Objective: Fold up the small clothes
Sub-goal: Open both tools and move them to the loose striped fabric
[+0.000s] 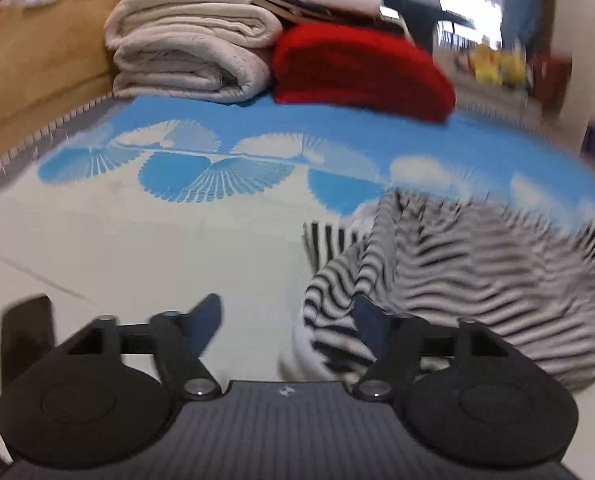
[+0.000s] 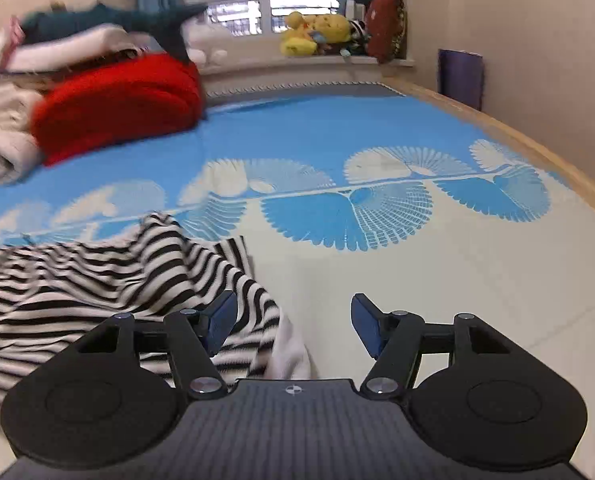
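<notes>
A black-and-white striped garment (image 1: 457,276) lies crumpled on the bed (image 1: 137,240), on the pale part of its blue-and-white cover. It has no clear long axis; in the left wrist view its stripes run mostly across the picture. The left tongs (image 1: 287,326) are spread wide, and the right finger (image 1: 371,328) is at the garment's edge. The right tongs (image 2: 293,326) are also spread, with the left finger (image 2: 221,322) over the striped cloth. Behind, folded beige blankets (image 1: 189,48) and a red cushion (image 1: 361,68) lie side by side.
</notes>
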Tool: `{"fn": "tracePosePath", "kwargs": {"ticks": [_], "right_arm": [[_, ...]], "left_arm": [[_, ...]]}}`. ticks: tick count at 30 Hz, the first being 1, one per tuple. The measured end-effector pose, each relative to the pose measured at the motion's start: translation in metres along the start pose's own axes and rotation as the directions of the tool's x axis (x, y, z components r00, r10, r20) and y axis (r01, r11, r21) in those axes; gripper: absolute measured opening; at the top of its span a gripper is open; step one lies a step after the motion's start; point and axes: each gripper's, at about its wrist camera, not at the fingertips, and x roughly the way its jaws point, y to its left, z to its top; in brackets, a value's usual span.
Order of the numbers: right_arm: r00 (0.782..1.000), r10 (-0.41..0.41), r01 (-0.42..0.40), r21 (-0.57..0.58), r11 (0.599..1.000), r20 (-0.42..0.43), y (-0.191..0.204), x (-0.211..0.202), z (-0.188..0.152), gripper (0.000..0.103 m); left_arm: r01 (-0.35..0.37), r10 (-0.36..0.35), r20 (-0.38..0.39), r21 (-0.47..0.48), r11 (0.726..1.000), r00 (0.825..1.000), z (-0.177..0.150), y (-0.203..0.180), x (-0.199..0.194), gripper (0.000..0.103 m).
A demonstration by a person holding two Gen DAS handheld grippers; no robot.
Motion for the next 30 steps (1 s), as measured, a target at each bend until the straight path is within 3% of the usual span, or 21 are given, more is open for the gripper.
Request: {"fn": "tracePosePath", "kwargs": {"ticks": [3,6,8,9,10,11,12,14,16,19,20,21,22,23,26,28,30], "right_arm": [[0.997,0.038,-0.039,-0.003,0.999,-0.070,-0.014,-0.001,-0.012,0.062],[0.983,0.021,-0.034,-0.068,0.997,-0.182,-0.010,0.022,-0.024,0.062],[0.965,0.016,-0.040,-0.086,0.996,-0.263,-0.003,0.042,-0.030,0.063],[0.964,0.007,-0.032,-0.089,0.996,-0.266,0.000,0.047,-0.033,0.060],[0.966,0.022,-0.046,-0.089,0.995,-0.257,0.002,0.050,-0.033,0.047],[0.965,0.047,-0.073,-0.092,0.993,-0.256,0.005,0.050,-0.030,0.007],[0.964,0.052,-0.078,-0.091,0.993,-0.259,0.008,0.049,-0.027,0.006],[0.974,0.025,-0.051,-0.112,0.992,-0.224,0.009,0.038,-0.022,0.006],[0.977,0.000,-0.029,-0.131,0.991,-0.215,0.002,0.035,-0.022,0.006],[0.966,-0.063,0.026,-0.149,0.988,-0.250,-0.011,0.045,-0.030,0.008],[0.974,-0.119,0.090,-0.153,0.984,-0.195,-0.016,0.040,-0.028,0.018],[0.978,-0.157,0.142,-0.115,0.983,-0.136,-0.022,0.032,-0.024,0.037],[0.981,-0.174,0.169,-0.056,0.984,-0.084,-0.028,0.024,-0.019,0.048],[0.986,-0.165,0.166,0.031,0.986,-0.016,-0.033,0.015,-0.011,0.055],[0.995,-0.033,0.017,0.167,0.986,0.097,-0.026,0.016,0.014,0.054],[0.996,0.060,-0.068,0.133,0.989,0.068,-0.004,0.042,0.028,0.053],[0.998,0.053,-0.053,0.048,0.997,0.015,0.025,0.077,0.036,0.052]], "left_arm": [[0.021,-0.023,-0.065,-0.034,0.999,0.998,0.004,-0.003,0.016,0.083],[0.035,-0.032,-0.147,0.022,0.999,0.989,0.002,-0.029,0.040,0.084],[0.012,0.005,-0.203,0.085,0.996,0.979,-0.005,-0.047,0.055,0.084],[-0.030,0.058,-0.222,0.123,0.992,0.973,-0.009,-0.055,0.063,0.077],[-0.057,0.090,-0.233,0.146,0.988,0.968,-0.011,-0.057,0.068,0.071],[-0.080,0.114,-0.246,0.146,0.986,0.963,-0.012,-0.056,0.071,0.064],[-0.086,0.113,-0.251,0.114,0.990,0.961,-0.011,-0.051,0.070,0.064],[-0.120,0.125,-0.253,0.036,0.992,0.959,-0.008,-0.035,0.067,0.067],[-0.157,0.152,-0.246,-0.001,0.988,0.957,-0.004,-0.022,0.063,0.083],[-0.108,0.102,-0.175,-0.025,0.994,0.979,0.009,-0.016,0.044,0.087],[-0.094,0.090,-0.148,-0.026,0.995,0.985,0.015,-0.016,0.038,0.092],[-0.083,0.078,-0.110,-0.038,0.996,0.991,0.022,-0.017,0.032,0.098],[-0.066,0.062,-0.075,-0.058,0.996,0.995,0.030,-0.018,0.028,0.101],[-0.048,0.043,-0.053,-0.079,0.996,0.998,0.039,-0.021,0.030,0.103],[0.038,-0.043,-0.038,-0.113,0.993,0.998,0.072,-0.040,0.054,0.103],[0.042,-0.045,-0.032,-0.087,0.995,0.998,0.087,-0.059,0.076,0.103],[0.059,-0.060,-0.028,-0.035,0.998,0.998,0.097,-0.080,0.102,0.103]]}}
